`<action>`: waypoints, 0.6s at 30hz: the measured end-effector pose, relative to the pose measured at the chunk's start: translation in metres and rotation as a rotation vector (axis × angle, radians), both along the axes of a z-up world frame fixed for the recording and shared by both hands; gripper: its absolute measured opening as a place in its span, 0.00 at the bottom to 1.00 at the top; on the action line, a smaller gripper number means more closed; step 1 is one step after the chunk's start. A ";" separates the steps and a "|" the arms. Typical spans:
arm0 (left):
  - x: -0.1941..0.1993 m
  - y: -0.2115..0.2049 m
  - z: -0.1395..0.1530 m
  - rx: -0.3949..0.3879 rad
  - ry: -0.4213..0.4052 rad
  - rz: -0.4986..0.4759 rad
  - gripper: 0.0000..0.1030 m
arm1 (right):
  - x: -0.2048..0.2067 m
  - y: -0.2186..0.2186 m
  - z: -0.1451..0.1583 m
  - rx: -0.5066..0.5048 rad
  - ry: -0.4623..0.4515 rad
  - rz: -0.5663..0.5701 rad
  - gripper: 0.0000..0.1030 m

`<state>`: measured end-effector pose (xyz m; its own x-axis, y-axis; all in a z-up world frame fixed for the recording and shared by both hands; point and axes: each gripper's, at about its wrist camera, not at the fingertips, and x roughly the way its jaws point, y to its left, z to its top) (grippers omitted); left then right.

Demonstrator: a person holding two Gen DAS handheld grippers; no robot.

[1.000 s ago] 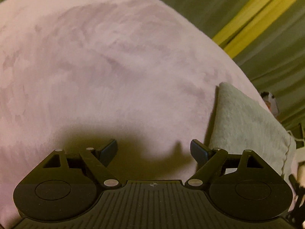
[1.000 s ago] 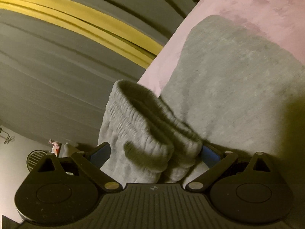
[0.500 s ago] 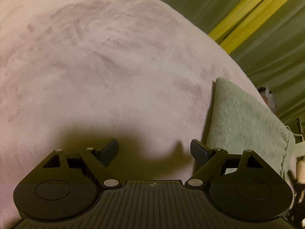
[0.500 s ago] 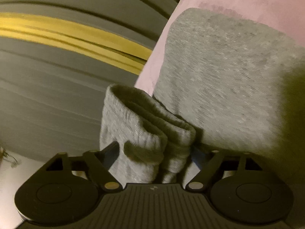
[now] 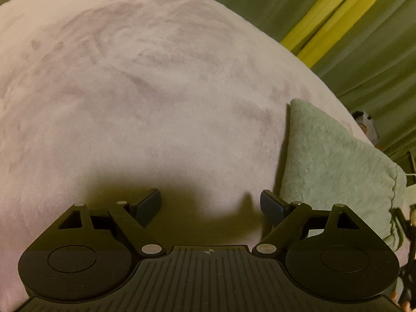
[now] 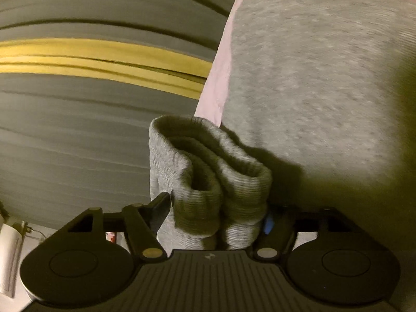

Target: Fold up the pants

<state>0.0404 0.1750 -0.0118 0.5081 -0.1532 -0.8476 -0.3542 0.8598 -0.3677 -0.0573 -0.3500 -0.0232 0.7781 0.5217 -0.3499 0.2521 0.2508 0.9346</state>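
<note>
The grey pants (image 6: 312, 78) lie flat on a pink plush blanket (image 5: 130, 91), and their ribbed cuffs (image 6: 208, 171) bunch up at the bed's edge. My right gripper (image 6: 215, 213) has its jaws closing on those cuffs, and both pads touch the cloth. In the left wrist view a folded part of the pants (image 5: 332, 166) lies at the right. My left gripper (image 5: 210, 205) hangs open over bare blanket just left of it, with nothing between its fingers.
A green curtain with a yellow stripe (image 6: 104, 59) hangs beyond the bed's edge and shows again as a curtain (image 5: 338, 13) at the top right. Small items (image 5: 366, 127) sit past the bed's far edge.
The right jaws have narrowed from wide open onto the bunched cuffs, and the right view has rolled. The left gripper has stayed open and nearly still.
</note>
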 end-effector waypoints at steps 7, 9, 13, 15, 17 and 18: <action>-0.002 0.004 -0.002 -0.017 -0.011 0.014 0.87 | 0.014 0.024 0.034 -0.270 -0.024 0.055 0.48; -0.002 0.003 -0.002 -0.020 -0.013 0.018 0.87 | 0.012 0.031 0.053 -0.306 -0.079 0.072 0.47; -0.003 0.004 -0.002 -0.024 -0.017 0.025 0.87 | 0.009 0.045 0.102 -0.325 -0.218 0.105 0.45; -0.005 0.006 -0.001 -0.029 -0.018 0.035 0.87 | 0.007 0.050 0.125 -0.324 -0.284 0.105 0.45; -0.007 0.008 -0.001 -0.038 -0.023 0.047 0.87 | 0.001 0.052 0.146 -0.312 -0.355 0.097 0.45; -0.008 0.009 0.000 -0.041 -0.025 0.051 0.87 | -0.003 0.050 0.154 -0.305 -0.383 0.089 0.45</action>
<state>0.0327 0.1844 -0.0123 0.5371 -0.1611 -0.8280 -0.3873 0.8249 -0.4117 -0.0600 -0.2997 0.1309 0.8376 0.5105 -0.1946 -0.1302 0.5325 0.8363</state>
